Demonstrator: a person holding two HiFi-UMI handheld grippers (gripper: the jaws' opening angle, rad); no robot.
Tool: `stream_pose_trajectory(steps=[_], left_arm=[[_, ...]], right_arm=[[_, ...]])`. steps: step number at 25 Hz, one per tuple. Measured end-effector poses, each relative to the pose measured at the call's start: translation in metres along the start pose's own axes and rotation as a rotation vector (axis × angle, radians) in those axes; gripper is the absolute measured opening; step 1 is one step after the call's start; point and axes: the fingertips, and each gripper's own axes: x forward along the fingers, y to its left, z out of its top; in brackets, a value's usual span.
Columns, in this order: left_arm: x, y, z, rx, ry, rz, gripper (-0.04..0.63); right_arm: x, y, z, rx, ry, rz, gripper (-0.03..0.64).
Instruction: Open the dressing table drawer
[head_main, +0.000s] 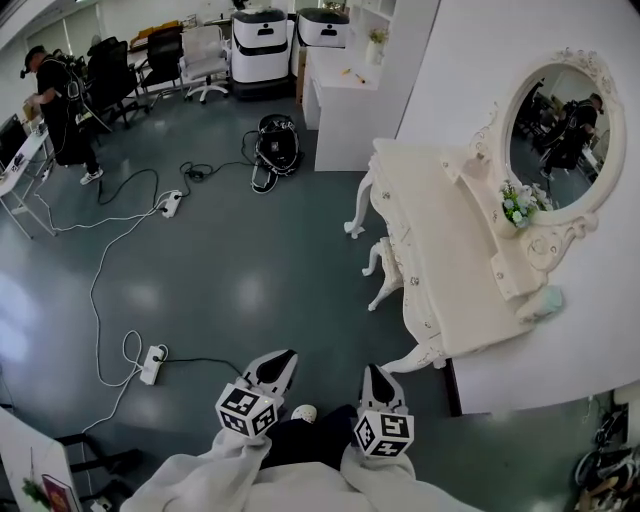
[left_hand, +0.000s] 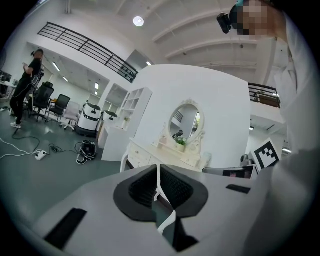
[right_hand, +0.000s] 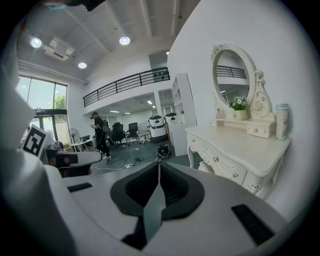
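We are holding the left gripper (head_main: 286, 356) and the right gripper (head_main: 372, 370) side by side just before our body, and each gripper view is showing its jaws closed together with nothing between them. Ahead to our right the dressing table (head_main: 440, 262) is standing against the white wall (head_main: 500, 50), well apart from the jaws, with bare grey floor (head_main: 250, 290) lying between. Its drawers are running along the front that is facing the open room, and the nearest drawer (right_hand: 224, 166) is carrying a small round knob (right_hand: 232, 173). We are judging that knob the place to take hold, since the front seems to be offering no other lip. The piece is looking like painted wood, stiff yet light on slim curved legs (head_main: 358, 210), so we are expecting a straight, level pull to slide the drawer and a skewed tug to rock the table. The knob is looking smooth and likely slippery, so the jaws are needing to open, then close squarely round it. On the counter (right_hand: 250, 147) a pale tumbler (right_hand: 282, 121) and a flower pot (right_hand: 239, 112) are standing well back by the oval mirror (right_hand: 232, 75), clear of the drawer's travel. Pulling room is lying out over the floor; farther off, a power strip (head_main: 152, 364), loose cables (head_main: 95, 310) and a black bag (head_main: 276, 146) are lying away from that path.
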Motion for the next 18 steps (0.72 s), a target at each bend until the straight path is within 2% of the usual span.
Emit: stream_pose_trajectory(steps=[11, 18], left_arm=[[0.013, 0.034, -0.003, -0.03, 0.015, 0.069, 0.032], [0.053, 0.067, 0.021, -0.034, -0.005, 0.119, 0.032]], right_arm=[[0.043, -0.005, -0.001, 0.007, 0.039, 0.031, 0.037], [0.103, -0.01, 0.029, -0.016, 0.041, 0.095, 0.037]])
